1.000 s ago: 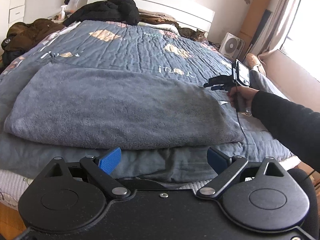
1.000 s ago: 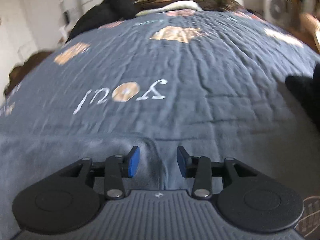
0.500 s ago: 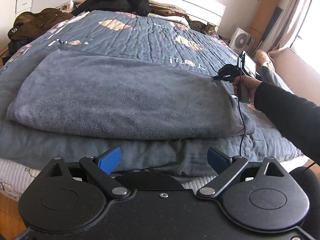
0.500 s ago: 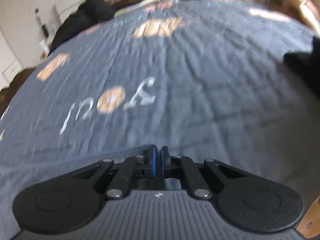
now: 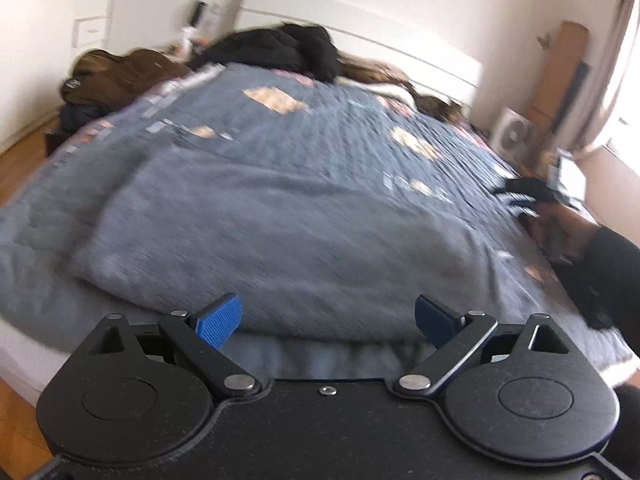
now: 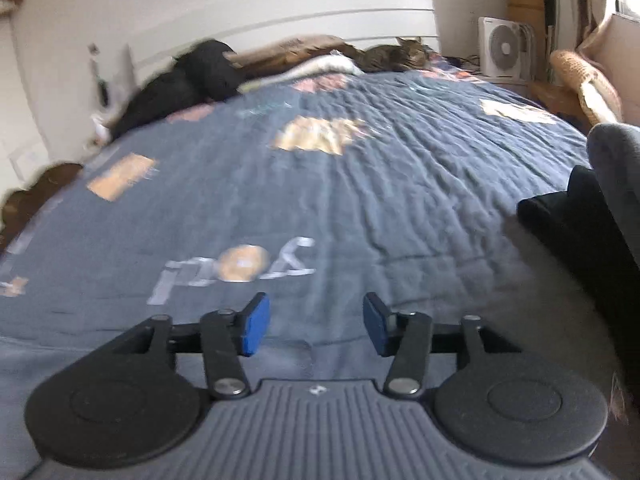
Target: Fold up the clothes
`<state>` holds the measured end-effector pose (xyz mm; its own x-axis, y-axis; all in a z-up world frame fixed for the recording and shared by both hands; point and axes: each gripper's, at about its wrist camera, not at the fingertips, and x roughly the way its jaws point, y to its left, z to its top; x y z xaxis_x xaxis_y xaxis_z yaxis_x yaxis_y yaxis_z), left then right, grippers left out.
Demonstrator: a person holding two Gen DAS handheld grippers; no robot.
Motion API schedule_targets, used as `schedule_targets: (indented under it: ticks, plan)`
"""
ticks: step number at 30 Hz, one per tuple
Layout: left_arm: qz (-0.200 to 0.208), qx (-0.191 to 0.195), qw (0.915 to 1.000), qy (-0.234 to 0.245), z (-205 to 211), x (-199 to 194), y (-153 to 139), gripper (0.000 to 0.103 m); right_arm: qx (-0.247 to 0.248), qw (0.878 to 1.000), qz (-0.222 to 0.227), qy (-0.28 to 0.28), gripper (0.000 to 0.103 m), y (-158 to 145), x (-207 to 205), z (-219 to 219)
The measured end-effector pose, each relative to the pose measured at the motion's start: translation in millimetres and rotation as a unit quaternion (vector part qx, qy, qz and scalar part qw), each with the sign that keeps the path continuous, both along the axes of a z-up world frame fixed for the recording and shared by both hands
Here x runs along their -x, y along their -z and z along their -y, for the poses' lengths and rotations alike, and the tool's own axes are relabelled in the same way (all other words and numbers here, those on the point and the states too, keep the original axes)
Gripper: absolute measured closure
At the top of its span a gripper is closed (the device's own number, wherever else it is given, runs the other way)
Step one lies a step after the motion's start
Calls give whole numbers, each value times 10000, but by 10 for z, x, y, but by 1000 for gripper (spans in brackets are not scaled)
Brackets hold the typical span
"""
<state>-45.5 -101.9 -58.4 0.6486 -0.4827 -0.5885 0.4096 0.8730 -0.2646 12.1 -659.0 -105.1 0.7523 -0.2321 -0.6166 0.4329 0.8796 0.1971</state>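
A grey fleece cloth [image 5: 280,240] lies folded flat across the near part of the blue quilted bed [image 5: 320,136]. My left gripper [image 5: 328,320] hangs open at the cloth's near edge, with nothing between its blue pads. At the far right of the cloth, a person's hand [image 5: 560,228] holds my right gripper [image 5: 520,200]. In the right wrist view my right gripper [image 6: 316,328] hovers just above the cloth's corner [image 6: 100,360]; its jaws are opening and nothing is between them.
A black jacket [image 5: 280,48] and a brown coat [image 5: 120,76] are piled by the white headboard [image 6: 320,20]. A cat [image 6: 396,56] lies at the head of the bed. A white fan [image 6: 502,48] stands beside it. Dark clothing [image 6: 568,216] sits at the right edge.
The right gripper went from part open to shut at the cloth's corner, then opened and lifted off it. The left gripper swung along the bed's near edge; its view is now blurred.
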Motion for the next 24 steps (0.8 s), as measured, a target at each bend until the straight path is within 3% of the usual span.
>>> schedule_targets:
  ticks: [4, 7, 11, 15, 19, 22, 24]
  plan:
    - [39, 184, 9991, -386, -247, -191, -5, 7, -93, 9975, 217, -670, 41, -188, 440, -649]
    - [45, 348, 9971, -670, -431, -335, 61, 7, -433, 9945, 311, -899, 39, -98, 739, -1084]
    - [-153, 238, 9931, -1140, -680, -552, 297, 7, -968, 9914, 152, -866, 38, 260, 1004, -1380]
    - [-474, 383, 9878, -1435, -940, -691, 498, 7, -856, 9953, -319, -309, 38, 581, 1192, -1319]
    - [-884, 881, 9715, -2017, -1233, -899, 775, 8, -843, 9951, -426, 286, 38, 645, 1382, -1117]
    - [-1079, 1266, 9576, -2354, -1380, -1047, 910, 9, -1059, 9939, 30, 321, 38, 487, 1440, -1126]
    - [-974, 1258, 9541, -2539, -1408, -1102, 975, 9, -1211, 9917, 426, 35, 38, 351, 1394, -1250]
